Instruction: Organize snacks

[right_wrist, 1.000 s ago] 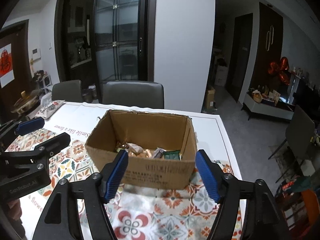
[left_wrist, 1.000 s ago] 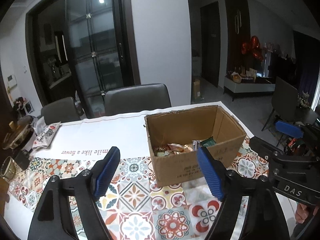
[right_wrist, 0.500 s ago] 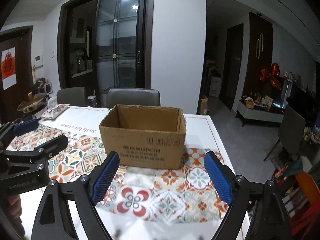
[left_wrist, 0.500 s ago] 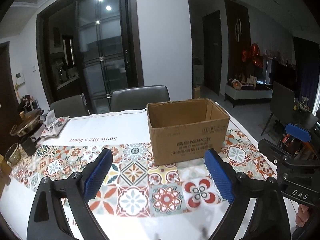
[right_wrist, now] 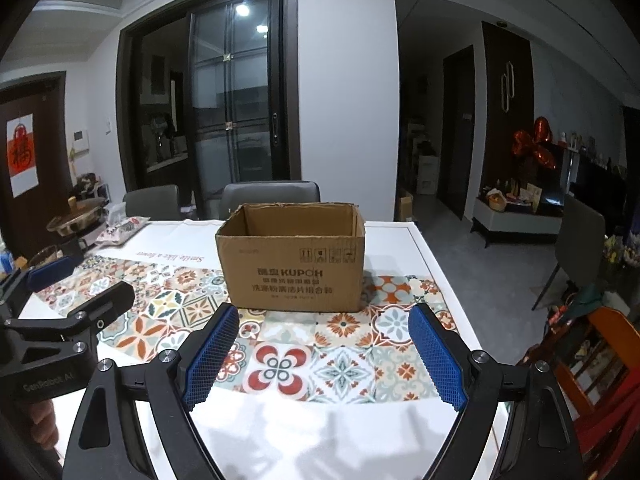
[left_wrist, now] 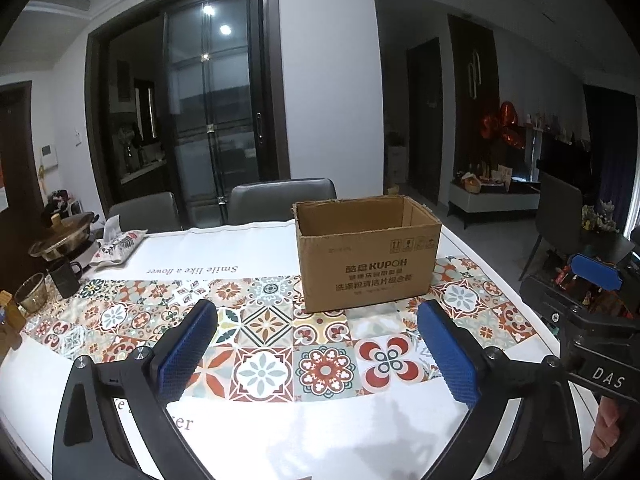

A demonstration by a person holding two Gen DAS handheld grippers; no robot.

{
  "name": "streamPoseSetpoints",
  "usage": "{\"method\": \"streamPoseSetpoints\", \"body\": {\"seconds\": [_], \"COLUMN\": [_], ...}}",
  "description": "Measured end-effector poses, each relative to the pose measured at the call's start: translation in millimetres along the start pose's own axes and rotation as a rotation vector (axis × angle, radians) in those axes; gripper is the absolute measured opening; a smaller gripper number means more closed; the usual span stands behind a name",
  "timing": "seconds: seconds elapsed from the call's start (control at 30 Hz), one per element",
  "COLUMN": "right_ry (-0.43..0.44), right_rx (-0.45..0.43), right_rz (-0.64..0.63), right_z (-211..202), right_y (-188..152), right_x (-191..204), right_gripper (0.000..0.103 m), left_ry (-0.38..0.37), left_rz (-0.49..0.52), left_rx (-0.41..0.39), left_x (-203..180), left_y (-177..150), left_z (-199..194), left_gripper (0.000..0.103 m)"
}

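The open-topped brown cardboard box (left_wrist: 366, 256) stands on the tile-patterned counter (left_wrist: 256, 364) well ahead of both, while the left hand-held gripper (left_wrist: 318, 322) is opening wide, empty, and the right hand-held gripper (right_wrist: 322, 320) gapes empty.

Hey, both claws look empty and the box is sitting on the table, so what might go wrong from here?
The cardboard box sits close to the table's right edge; a nudge from that side's claw could slide it off. Its contents are hidden at this angle, so reaching in would be blind. The left claw, jaws opening with nothing between them, and the right claw sit close together and could bump.
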State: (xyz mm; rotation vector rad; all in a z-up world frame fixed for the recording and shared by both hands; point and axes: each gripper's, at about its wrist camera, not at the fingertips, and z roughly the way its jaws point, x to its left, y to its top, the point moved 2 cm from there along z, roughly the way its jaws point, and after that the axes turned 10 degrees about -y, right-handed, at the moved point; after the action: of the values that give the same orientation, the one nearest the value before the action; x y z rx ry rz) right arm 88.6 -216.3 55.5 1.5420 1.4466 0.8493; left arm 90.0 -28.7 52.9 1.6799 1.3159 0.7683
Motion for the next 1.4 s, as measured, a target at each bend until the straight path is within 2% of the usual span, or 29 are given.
{"method": "streamPoseSetpoints", "body": {"seconds": [0.2, 0.5, 1.4], "right_ry": [0.002, -0.01, 0.007], "right_rx": [-0.006, -0.01, -0.009], "right_rz": [0.0, -0.007, 0.003], "right_z": [-6.0, -6.6, -7.0], "right_y": [-6.5, -9.7, -9.5], "right_x": [0.5, 1.2, 1.8], "right_gripper": [0.087, 0.087, 0.087], "left_ry": [0.014, 0.039, 0.028], "left_rz": [0.005, 0.002, 0.001], "left_rx": [0.01, -0.015, -0.014], "left_x": [-0.8, 0.8, -0.5], "left_y": [-7.6, -7.5, -11.7], "left_z": [-3.0, -7.7, -6.0], "left_gripper": [0.102, 0.103, 0.103]}}
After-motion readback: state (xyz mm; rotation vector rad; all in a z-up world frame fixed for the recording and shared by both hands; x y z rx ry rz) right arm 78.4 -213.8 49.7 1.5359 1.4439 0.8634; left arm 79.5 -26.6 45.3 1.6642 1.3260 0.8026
